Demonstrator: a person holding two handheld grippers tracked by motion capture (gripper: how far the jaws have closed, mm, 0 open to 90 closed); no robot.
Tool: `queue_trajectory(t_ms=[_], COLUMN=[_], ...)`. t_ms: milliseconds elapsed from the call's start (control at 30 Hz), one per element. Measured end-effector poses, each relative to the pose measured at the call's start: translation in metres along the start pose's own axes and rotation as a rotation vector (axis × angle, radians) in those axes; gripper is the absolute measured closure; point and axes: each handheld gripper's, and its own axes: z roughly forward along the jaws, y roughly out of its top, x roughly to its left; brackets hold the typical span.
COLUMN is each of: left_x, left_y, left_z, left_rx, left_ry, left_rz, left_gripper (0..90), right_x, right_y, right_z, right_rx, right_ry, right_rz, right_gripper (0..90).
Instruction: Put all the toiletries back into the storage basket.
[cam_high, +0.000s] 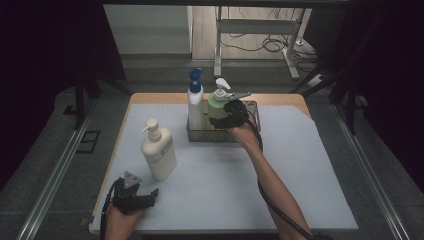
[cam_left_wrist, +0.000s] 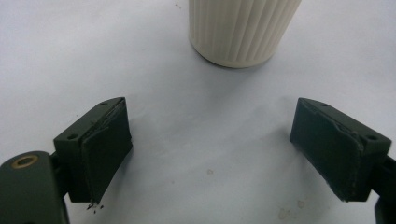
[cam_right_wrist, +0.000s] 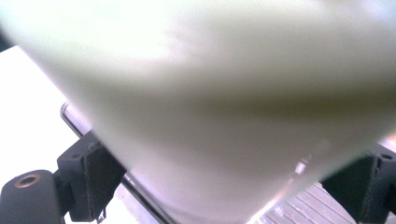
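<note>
green bottle (cam_high: 217, 106) between right gripper (cam_high: 229, 118) jaws

Green bottle (cam_right_wrist: 224, 107) blurred, cut off by frame edges; cream bottle (cam_left_wrist: 243, 28) top cut off.

Blurred pale green bottle (cam_right_wrist: 224, 107) sits between the claw's (cam_right_wrist: 233, 186) jaws.
</note>
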Motion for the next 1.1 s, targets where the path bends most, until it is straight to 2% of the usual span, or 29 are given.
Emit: queue_trajectory(t_ms=[867,1100], left_x=[0.000,0.000], left_y=[0.000,0.000], left_z=[0.000,0.000], left_rx=[-0.001,-0.001], left_ry=[-0.001,0.000], left_rz=[-0.001,-0.001], left_gripper=[12.0,12.0], right_x=[-0.002,-0.001], right_y=[-0.009,-0.012], right_z=[-0.043,-0.058], right_rx=[-0.021,-0.025], right_ry=[0.022,0.048], right_rz=[-0.008,-0.014], right_gripper=[9.4,10.5])
